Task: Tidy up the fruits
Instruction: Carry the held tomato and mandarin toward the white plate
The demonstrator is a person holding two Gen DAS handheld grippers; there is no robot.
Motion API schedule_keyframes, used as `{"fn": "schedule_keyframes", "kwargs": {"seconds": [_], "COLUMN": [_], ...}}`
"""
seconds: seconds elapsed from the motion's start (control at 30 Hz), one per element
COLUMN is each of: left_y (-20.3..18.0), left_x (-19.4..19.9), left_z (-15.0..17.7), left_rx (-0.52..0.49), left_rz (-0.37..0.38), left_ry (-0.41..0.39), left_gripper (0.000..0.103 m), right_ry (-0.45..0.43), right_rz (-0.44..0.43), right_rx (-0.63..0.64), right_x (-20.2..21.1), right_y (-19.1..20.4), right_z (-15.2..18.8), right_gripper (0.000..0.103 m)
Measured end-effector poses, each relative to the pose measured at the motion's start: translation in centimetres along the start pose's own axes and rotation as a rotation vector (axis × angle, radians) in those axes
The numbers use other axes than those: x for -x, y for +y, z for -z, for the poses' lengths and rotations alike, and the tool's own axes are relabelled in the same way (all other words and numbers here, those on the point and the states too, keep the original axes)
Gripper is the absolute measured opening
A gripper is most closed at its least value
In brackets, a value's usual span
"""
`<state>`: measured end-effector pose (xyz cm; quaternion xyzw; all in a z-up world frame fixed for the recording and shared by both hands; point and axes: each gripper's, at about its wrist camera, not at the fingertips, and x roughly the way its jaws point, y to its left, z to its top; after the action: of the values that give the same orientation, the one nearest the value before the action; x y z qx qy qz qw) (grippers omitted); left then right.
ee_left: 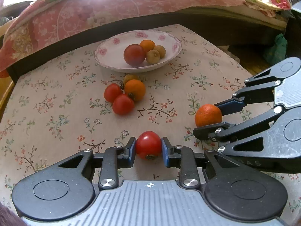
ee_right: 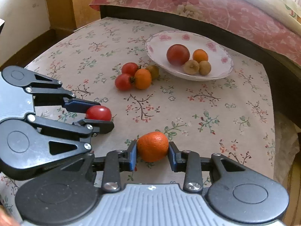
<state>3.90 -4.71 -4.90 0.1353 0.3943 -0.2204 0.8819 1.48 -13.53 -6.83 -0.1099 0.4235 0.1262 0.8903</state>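
Floral cloth covers the table beside a bed with a pink quilt. Near its front edge, the left gripper clamps a red tomato, stem end toward the camera, while the right gripper squeezes an orange, long axis crosswise. 4 fruits sit in the plate near the far edge; 4 more cluster mid-table.

Glossy tomato, dimpled orange, glazed plate, printed cloth
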Motion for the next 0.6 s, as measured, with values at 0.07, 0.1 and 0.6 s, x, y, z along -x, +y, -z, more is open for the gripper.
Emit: {"fn": "schedule_keyframes", "kwargs": {"seconds": [0.07,0.1,0.6], "left_y": [0.0,0.0,1.0], "left_x": [0.0,0.0,0.0], "left_z": [-0.3,-0.5,-3.2], "left_rx": [0.002,0.002,0.018], "left_rz": [-0.001,-0.004,-0.033], "left_ry": [-0.002,-0.005,-0.070], "left_gripper": [0.034,0.034,0.034], "right_ry": [-0.005,-0.009,-0.074], "right_rz": [0.005,0.007,0.022], "right_rx": [-0.010,-0.014,-0.046], "right_x": [0.1,0.2,0.8], "right_y": [-0.2,-0.4,-1.6], "right_z": [-0.2,-0.3,-2.4], "right_gripper": [0.035,0.035,0.035]}}
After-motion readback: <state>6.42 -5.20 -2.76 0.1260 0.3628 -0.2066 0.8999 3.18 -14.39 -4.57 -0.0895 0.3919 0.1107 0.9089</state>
